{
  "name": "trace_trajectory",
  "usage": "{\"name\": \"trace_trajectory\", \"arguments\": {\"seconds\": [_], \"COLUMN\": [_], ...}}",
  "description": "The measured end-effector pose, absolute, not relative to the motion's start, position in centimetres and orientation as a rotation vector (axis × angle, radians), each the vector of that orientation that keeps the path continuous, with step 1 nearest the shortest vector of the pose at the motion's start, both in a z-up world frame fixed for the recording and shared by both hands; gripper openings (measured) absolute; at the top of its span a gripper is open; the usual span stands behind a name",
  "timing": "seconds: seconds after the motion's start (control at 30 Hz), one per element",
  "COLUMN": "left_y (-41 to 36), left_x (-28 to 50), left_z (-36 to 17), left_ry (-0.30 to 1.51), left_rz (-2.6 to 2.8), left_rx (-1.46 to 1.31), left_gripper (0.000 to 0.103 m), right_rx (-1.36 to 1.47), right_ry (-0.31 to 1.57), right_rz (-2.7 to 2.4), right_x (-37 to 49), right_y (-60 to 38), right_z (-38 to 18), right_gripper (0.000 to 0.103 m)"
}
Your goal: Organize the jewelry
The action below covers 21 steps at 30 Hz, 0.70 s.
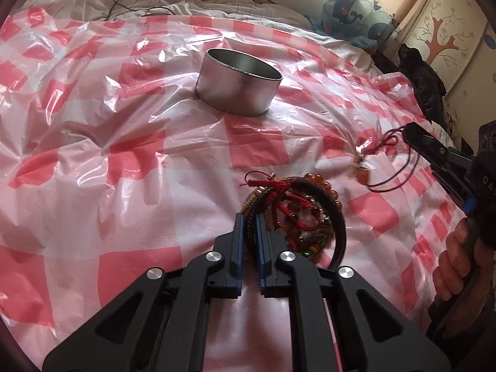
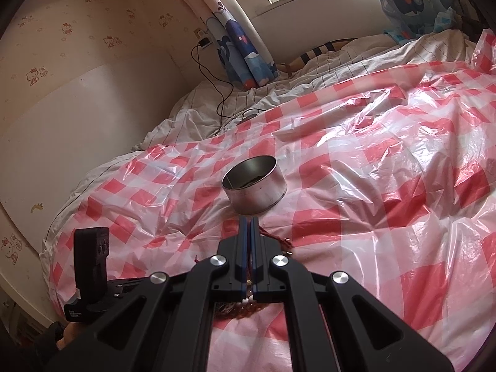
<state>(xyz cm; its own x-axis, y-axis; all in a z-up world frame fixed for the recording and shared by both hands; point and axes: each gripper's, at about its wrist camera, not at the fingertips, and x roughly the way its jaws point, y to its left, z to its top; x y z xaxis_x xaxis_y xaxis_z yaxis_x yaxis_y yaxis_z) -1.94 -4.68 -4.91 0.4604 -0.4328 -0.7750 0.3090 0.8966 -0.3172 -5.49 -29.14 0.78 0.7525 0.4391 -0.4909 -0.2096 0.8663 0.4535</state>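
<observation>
Left gripper point(image 1: 248, 232) closed narrow on dark braided bracelet point(image 1: 251, 217) at left edge of jewelry pile point(image 1: 294, 214). Right gripper point(image 2: 249, 238) pinched shut on thin red cord of pendant necklace point(image 1: 361, 167); pendant dangles just off checked plastic sheet point(image 1: 124, 170).

Pile lies near, in front of open metal tin point(image 1: 238, 82).

Handling judged: light, limp, tangle-prone; beads slippery, cords snag. Single outer strand best gripped.

Bracelets coiled flat, no clear long axis; necklace cord hangs downward.
</observation>
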Motion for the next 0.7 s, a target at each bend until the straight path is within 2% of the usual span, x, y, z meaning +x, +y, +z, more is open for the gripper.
{"name": "trace_trajectory", "arguments": {"seconds": [0.2,0.27,0.3,0.7], "left_y": [-3.8,-4.7,-4.6,-4.9], "left_x": [-2.9,-3.3,-3.2,-0.2], "left_z": [-1.4,-0.7,-0.8,1.4], "left_ry": [0.897,0.855,0.86,0.853], "left_rz": [-0.51,-0.41,-0.399,-0.441], "left_rx": [-0.176,0.004,0.009,-0.104], "left_gripper": [0.006,0.006,0.006,0.006], "right_rx": [0.392,0.39,0.39,0.435], "right_ry": [0.622,0.624,0.624,0.541], "right_rz": [0.363,0.364,0.364,0.451], "right_x": [-5.5,-5.5,-5.5,-5.0], "right_y": [-29.3,-29.3,-29.3,-29.5], "right_z": [0.7,0.7,0.7,2.9], "right_gripper": [0.003,0.003,0.003,0.003]}}
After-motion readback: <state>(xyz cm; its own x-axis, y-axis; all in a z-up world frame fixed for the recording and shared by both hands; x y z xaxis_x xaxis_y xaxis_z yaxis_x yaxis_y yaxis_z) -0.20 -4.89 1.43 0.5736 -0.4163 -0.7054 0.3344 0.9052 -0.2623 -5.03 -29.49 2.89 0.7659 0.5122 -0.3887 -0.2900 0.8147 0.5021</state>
